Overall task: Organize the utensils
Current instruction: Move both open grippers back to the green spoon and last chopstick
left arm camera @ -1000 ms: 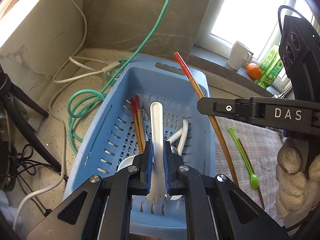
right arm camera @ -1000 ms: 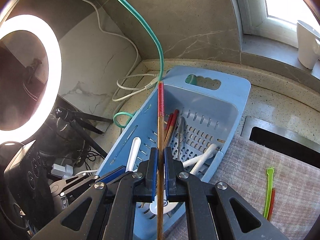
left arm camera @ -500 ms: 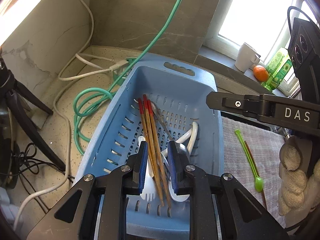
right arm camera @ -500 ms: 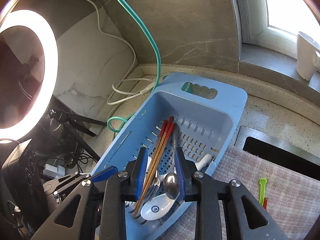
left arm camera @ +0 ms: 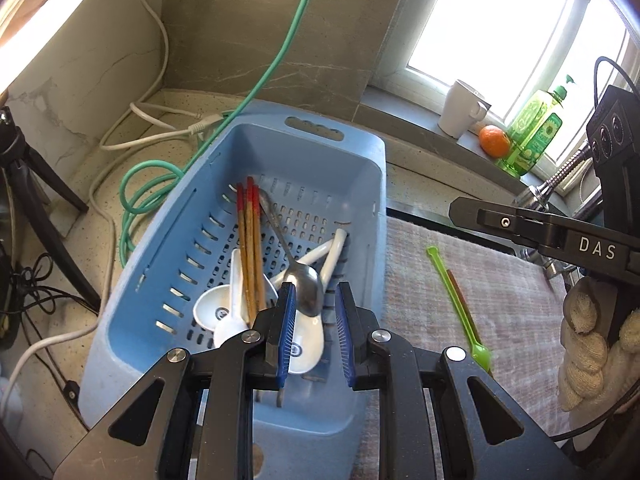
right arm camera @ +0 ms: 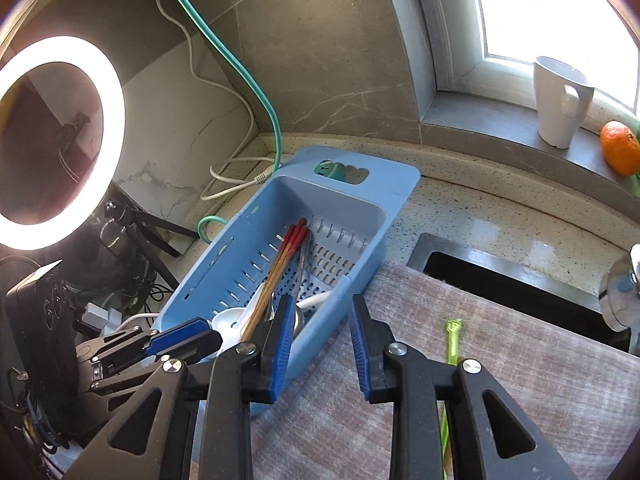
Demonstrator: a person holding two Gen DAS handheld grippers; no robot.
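Both grippers (left [left arm camera: 316, 328], right [right arm camera: 322, 344]) above the blue basket [left arm camera: 372, 184] of utensils, jaws apart and empty.

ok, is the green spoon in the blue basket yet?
No, the green spoon lies on the cloth mat beside the blue basket.

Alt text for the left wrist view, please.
The open left gripper, empty, hovers over a blue basket holding chopsticks, a metal spoon and white spoons. A green spoon lies on the mat to the right.
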